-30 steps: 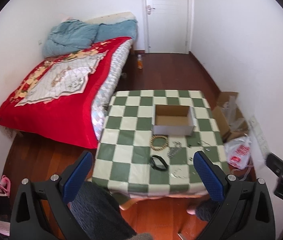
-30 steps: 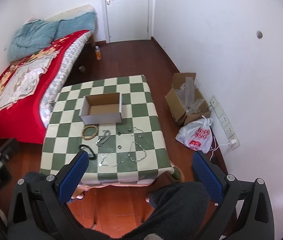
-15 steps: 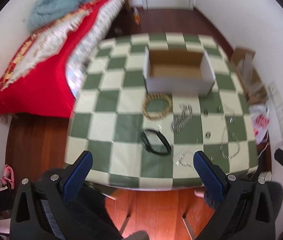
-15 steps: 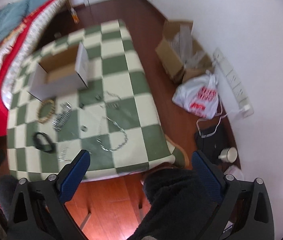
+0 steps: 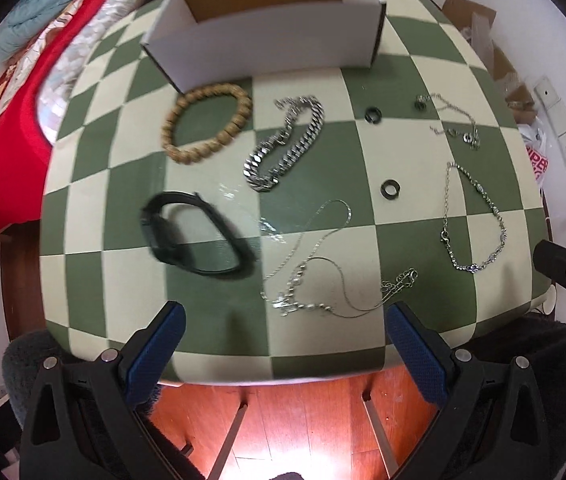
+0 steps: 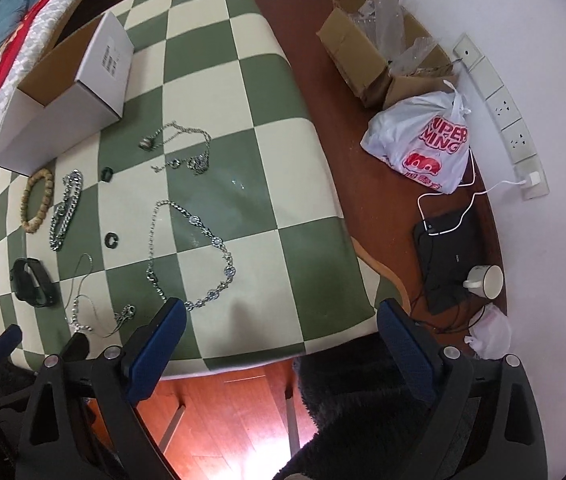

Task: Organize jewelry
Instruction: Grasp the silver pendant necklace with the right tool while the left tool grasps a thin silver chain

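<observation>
Nothing sorted yet.
Box (image 5: pixel 267 36) empty; bead bracelet (image 5: pixel 207 122), chains, rings all on table (image 5: pixel 323 344). Left gripper (image 5: pixel 281 350) and right gripper (image 6: pixel 279 344) wide open, holding nothing.

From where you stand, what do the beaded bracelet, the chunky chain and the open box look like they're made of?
The beaded bracelet looks like wood or seed beads: matte tan, round and grainy. The chunky chain looks like polished metal: silvery flat links with bright glints, though plated or solid I can't tell. The open box looks like cardboard: smooth white outside, plain brown inside, with thin folded walls.
</observation>
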Demonstrator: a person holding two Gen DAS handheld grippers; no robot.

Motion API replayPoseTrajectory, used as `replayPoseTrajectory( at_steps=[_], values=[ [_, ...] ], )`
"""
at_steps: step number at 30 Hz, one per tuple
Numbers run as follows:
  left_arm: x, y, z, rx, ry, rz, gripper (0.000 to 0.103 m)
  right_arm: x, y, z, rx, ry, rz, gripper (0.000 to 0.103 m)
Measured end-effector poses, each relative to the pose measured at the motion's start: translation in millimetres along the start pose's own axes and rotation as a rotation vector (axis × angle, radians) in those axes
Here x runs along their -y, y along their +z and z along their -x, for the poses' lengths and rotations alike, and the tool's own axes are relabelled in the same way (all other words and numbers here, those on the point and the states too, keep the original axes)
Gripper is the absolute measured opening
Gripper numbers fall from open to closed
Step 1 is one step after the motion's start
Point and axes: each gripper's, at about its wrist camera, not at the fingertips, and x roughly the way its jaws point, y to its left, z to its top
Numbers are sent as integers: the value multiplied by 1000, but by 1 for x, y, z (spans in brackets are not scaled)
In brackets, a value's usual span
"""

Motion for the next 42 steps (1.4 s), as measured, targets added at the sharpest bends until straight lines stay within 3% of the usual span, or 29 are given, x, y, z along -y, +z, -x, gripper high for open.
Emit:
replayPoseTrajectory(
  at_steps=[14, 20, 22, 23, 24, 25, 28, 30, 32, 34, 35, 38, 42],
  values=[
    [22, 4, -26, -24, -8, -23, 102, 1, 8, -16, -2, 16, -15, 97],
    [24, 4, -32, -23, -35, -21, 100, -3, 14, -28, -7, 39, -17, 72],
    [22, 3, -32, -15, -60, -25, 95, -5, 15, -33, -11, 42, -18, 68],
    [21, 2, -31, -10, -81, -18, 87, -5, 15, -35, -14, 46, -19, 65],
    [18, 5, -31, -8, -88, -16, 71, -7, 14, -38, -20, 54, -19, 62],
    [14, 7, -30, 1, -96, -11, 66, -8, 14, -40, -21, 54, -17, 62],
    [4, 10, -26, 29, -103, -20, 36, -18, 11, -38, 5, 14, 14, 61],
    [0, 12, -26, 39, -104, -32, 8, -24, 8, -37, 28, -17, 41, 59],
    [-3, 13, -27, 33, -106, -38, 3, -31, 5, -35, 61, -14, 69, 48],
    [-5, 12, -27, 31, -103, -39, 1, -37, 3, -32, 77, -16, 88, 24],
    [0, 10, -21, 26, -100, -34, 0, -39, 2, -31, 78, -17, 91, 6],
    [-9, 4, -16, 17, -107, -19, 0, -40, 1, -29, 80, -8, 77, 5],
    [-22, 3, 15, 61, -133, 8, 0, -33, 1, -18, 99, 43, 47, 1]
  ],
)
